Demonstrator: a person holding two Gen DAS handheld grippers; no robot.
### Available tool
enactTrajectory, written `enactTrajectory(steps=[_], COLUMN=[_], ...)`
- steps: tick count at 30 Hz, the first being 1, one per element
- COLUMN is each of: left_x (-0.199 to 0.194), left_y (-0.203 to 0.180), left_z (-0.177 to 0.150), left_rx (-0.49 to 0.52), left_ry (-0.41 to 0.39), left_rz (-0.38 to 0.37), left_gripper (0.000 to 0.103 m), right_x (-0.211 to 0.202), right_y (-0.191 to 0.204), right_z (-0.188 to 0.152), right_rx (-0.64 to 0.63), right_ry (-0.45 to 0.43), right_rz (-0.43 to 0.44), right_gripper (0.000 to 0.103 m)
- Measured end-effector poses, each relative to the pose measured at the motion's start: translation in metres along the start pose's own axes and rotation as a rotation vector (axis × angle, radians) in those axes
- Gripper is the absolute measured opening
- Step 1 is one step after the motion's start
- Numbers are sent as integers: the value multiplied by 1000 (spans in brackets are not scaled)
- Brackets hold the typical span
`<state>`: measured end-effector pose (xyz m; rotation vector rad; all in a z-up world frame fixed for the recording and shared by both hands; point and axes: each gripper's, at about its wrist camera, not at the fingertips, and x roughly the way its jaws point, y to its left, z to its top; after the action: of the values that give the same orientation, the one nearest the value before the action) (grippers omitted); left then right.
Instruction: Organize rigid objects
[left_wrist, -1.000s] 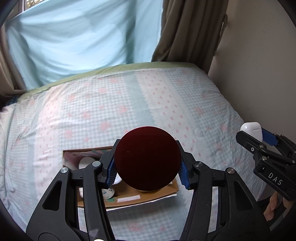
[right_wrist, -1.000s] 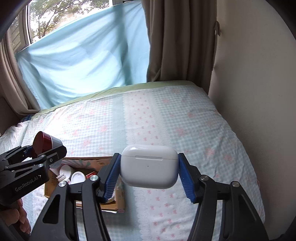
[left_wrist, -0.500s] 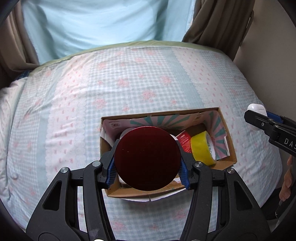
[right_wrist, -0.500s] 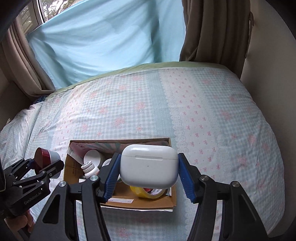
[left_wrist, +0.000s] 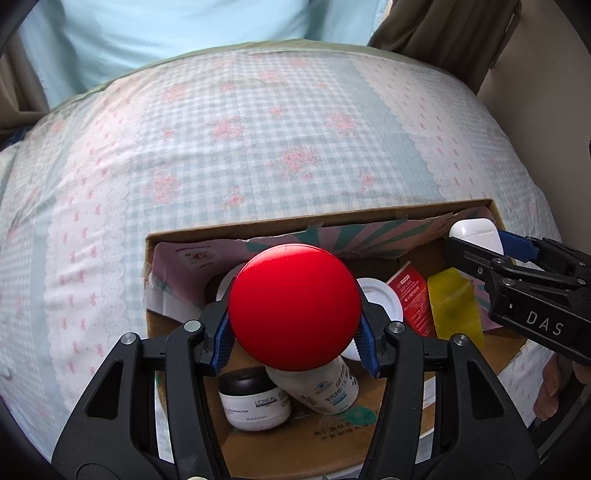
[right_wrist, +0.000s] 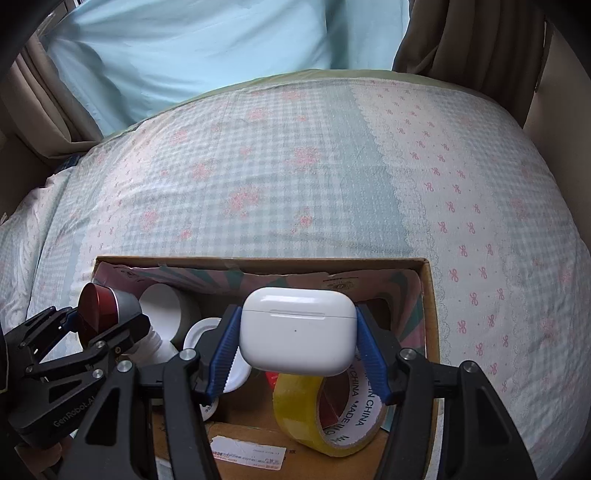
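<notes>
While both grippers hang over the cardboard box (right_wrist: 430, 306) on the bed (right_wrist: 295, 166), each holds one item.

Left gripper (left_wrist: 294, 330) clamps a red round lid (left_wrist: 294, 308); right gripper (right_wrist: 297, 360) clamps a white earbud case (right_wrist: 297, 330) above yellow tape (right_wrist: 306, 417).

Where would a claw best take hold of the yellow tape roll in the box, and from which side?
Grip the tape roll by its band: one finger through the open core, the other on the outer yellow face, coming from above. It stands tilted on edge in the cardboard box, so the upper rim is exposed. The earbud case, held in the right claw, hangs over it now.
</notes>
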<state>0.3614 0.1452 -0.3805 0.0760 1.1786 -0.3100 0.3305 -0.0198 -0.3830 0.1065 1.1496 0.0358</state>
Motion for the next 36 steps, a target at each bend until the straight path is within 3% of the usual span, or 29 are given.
enactTrajectory(steps=[13, 15, 16, 17, 18, 19, 20, 25, 36], left_x=[3, 0, -6, -14, -20, -25, -29, -45, -90], left_y=[-17, -17, -16, -15, -12, -9, -5, 7, -9], left_z=[20, 20, 20, 20, 19, 19, 18, 6, -8], left_rx=[79, 75, 79, 78, 74, 64, 48, -14, -50], left_ry=[41, 47, 28, -4, -21, -24, -24, -21, -48], left_rz=[-81, -67, -61, -56, -57, -57, -51, -38, 6], left_gripper=[50, 63, 98, 103, 103, 103, 103, 103, 103], right_x=[15, 17, 17, 17, 17, 15, 11, -9, -47], right_y=[-14, -13, -13, -13, -14, -16, -17, -25, -34], right_z=[7, 8, 9, 10, 11, 11, 11, 4, -7], right_rx=[63, 55, 52, 51, 53, 60, 68, 76, 84], right_ry=[73, 88, 89, 93, 103, 107, 97, 87, 66], right_rz=[27, 42, 49, 53, 52, 50, 54, 24, 90], right_gripper=[56, 56, 57, 61, 69, 93, 103, 103, 103])
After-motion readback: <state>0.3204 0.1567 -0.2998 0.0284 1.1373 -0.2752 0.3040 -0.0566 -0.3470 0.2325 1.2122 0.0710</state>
